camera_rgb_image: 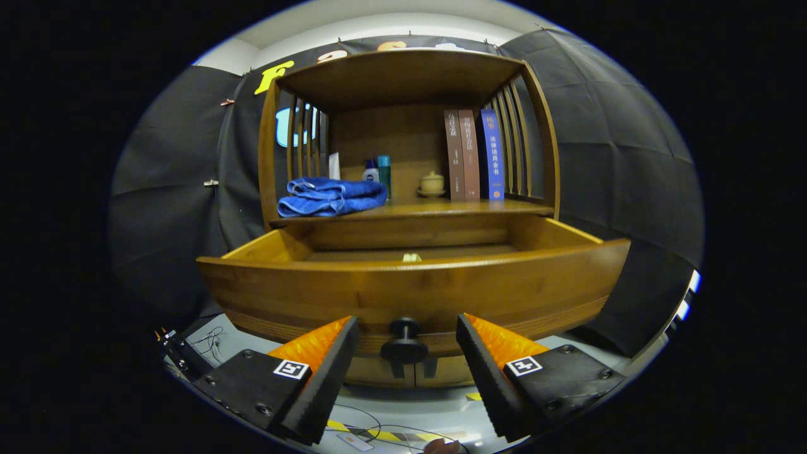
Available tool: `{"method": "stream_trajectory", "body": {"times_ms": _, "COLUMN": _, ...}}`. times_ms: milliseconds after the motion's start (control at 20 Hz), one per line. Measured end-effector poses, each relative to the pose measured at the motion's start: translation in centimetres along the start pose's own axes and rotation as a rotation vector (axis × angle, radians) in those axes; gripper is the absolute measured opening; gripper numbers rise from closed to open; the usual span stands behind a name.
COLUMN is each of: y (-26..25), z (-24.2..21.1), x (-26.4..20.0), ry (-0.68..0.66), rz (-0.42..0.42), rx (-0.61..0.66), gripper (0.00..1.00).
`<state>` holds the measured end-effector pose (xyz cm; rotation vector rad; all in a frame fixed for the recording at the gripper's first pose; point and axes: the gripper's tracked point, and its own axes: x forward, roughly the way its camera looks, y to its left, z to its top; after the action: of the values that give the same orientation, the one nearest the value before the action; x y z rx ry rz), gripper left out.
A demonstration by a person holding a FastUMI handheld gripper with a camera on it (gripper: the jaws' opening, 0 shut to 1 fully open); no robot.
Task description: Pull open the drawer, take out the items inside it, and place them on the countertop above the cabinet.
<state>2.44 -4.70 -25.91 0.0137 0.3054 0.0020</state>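
Black cloth wall [170, 189] behind, white ceiling [378, 16] above, grey floor [435, 410] with yellow-black tape [378, 435] and loose cables [211, 340].

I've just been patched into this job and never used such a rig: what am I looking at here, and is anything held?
This is a camera riding on a hand-held two-finger gripper, looking forward along its fingers. They stand open, one on each side of the dark round knob without pressing it, so nothing is held. The knob belongs to the drawer of a wooden cabinet, and the drawer is already pulled out. Inside it, a small pale item just peeks over the front edge; what it is cannot be told. On the countertop above lie a folded blue towel, two small bottles, a little lidded pot and three upright books.
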Motion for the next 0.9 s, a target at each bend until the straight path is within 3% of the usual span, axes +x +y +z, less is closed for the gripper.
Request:
{"method": "stream_trajectory", "body": {"times_ms": 250, "y": 1.0, "z": 8.3, "x": -0.8, "ry": -0.029, "rz": 0.057, "rx": -0.066, "gripper": 0.98}}
{"method": "stream_trajectory", "body": {"times_ms": 500, "y": 2.4, "z": 12.0, "x": 3.0, "ry": 0.148, "rz": 0.121, "rx": 0.017, "gripper": 0.98}}
{"method": "stream_trajectory", "body": {"times_ms": 700, "y": 1.1, "z": 11.1, "x": 9.0, "ry": 0.342, "rz": 0.07, "rx": 0.033, "gripper": 0.99}}
{"method": "stream_trajectory", "body": {"times_ms": 900, "y": -0.4, "z": 5.6, "x": 13.6, "ry": 0.618, "rz": 0.029, "rx": -0.02, "gripper": 0.99}}
